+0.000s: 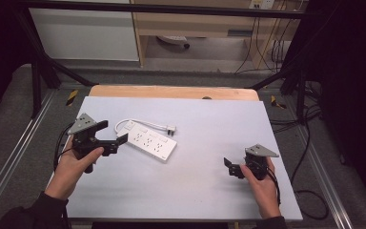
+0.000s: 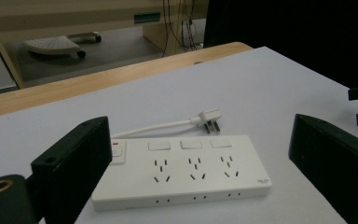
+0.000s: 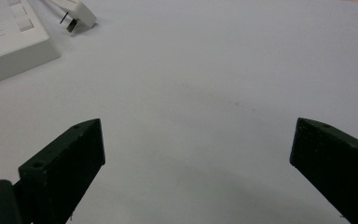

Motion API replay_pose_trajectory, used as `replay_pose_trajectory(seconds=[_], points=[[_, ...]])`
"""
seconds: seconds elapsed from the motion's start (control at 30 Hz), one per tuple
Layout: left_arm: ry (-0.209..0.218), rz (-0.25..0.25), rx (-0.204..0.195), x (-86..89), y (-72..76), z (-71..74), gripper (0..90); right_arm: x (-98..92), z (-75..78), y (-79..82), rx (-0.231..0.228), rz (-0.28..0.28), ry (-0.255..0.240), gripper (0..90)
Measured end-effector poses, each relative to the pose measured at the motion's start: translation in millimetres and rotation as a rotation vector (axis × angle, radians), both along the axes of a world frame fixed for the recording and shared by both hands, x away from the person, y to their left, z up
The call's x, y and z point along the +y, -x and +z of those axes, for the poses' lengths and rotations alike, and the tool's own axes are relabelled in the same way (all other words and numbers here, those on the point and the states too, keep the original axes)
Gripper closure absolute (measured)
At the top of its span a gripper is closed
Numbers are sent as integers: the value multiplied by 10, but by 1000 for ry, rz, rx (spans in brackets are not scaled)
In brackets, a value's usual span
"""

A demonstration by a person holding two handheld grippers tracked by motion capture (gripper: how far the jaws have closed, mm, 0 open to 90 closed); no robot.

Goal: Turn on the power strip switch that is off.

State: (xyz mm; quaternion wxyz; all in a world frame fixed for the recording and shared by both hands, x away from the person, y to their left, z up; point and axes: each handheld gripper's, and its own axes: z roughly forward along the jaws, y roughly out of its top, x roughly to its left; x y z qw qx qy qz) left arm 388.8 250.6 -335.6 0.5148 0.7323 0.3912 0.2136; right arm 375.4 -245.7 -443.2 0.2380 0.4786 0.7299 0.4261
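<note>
Seen from the high view, the white power strip (image 1: 151, 140) lies flat on the pale table (image 1: 205, 186), skewed, with its short cord looping behind it and ending in a plug (image 1: 171, 129) just beyond its far edge. Just beside the strip's near-left end hovers the left claw (image 1: 116, 135), jaws spread wide and holding nothing; the right claw (image 1: 227, 162) sits well apart from the strip, toward the person's right, also spread and empty. No container stands anywhere near the strip, so nothing is to be told of contents. Along the left gripper view, the power strip (image 2: 186, 170) lies between the two black jaws and slightly beyond them, touched by neither, showing three sockets with a switch above each and a further switch at the cord end; the plug (image 2: 209, 120) rests past the strip's far long edge. I judge the strip a rigid plastic block, fairly light, smooth and apt to slide on the table, so a hold across its narrow width near the middle seems safest, while the cord is limp and would trail. Along the right gripper view, the jaws stand wide over bare table, with a corner of the power strip (image 3: 14, 44) and the plug (image 3: 79, 14) far off beyond them.
</note>
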Motion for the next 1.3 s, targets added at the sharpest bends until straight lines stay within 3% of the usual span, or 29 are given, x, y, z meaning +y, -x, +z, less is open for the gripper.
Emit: replay_pose_trajectory(seconds=[0.47,0.63,1.3], points=[[-37,-25,10,-221,-240,27,58,16,3,3,-3,13,4,36],[-27,-30,16,-274,-299,49,58,15,10,6,-7,19,6,36],[-56,0,18,-375,-585,27,73,2,14,8,-5,10,-9,37]])
